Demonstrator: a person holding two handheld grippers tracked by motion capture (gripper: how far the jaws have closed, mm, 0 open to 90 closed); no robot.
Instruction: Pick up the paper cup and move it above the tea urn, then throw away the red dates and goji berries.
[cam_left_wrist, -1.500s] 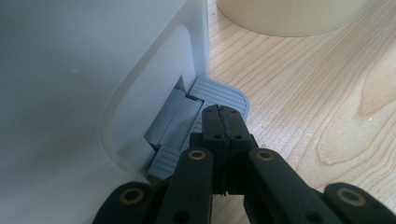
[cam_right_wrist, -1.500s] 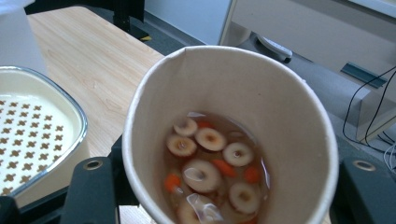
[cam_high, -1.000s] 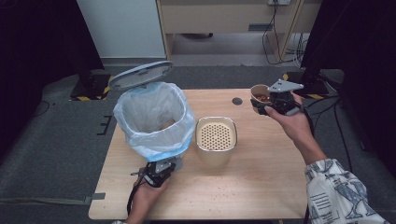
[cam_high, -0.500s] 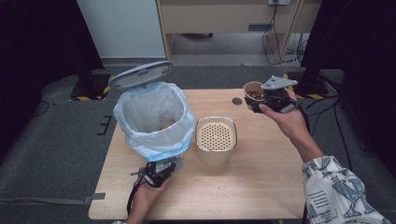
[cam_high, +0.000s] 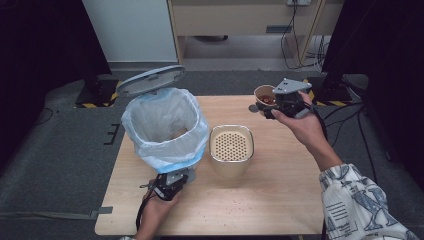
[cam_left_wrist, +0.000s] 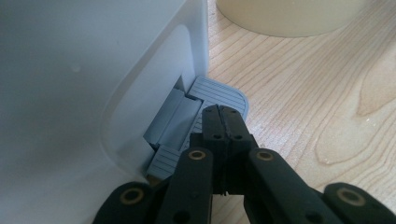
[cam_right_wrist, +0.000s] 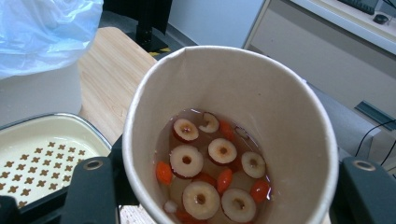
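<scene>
My right gripper (cam_high: 272, 104) is shut on a paper cup (cam_high: 264, 94), held above the table's far right. The cup (cam_right_wrist: 233, 140) holds liquid with sliced red dates and orange berries (cam_right_wrist: 219, 172). A white pedal bin (cam_high: 165, 127) with a blue-edged plastic liner stands at the left, its grey lid (cam_high: 150, 80) raised. My left gripper (cam_high: 172, 181) is shut, its tips (cam_left_wrist: 222, 119) pressing on the bin's grey foot pedal (cam_left_wrist: 219, 93). A cream container with a perforated strainer top (cam_high: 231, 145) stands beside the bin.
A small dark round object (cam_high: 253, 107) lies on the table under the cup. Crumbs (cam_high: 230, 210) dot the wood near the front edge. Cabinets and cables stand beyond the table's far side.
The right gripper has carried the cup leftward and slightly up, toward the strainer container. The left gripper stays on the pedal and the lid stays raised.
</scene>
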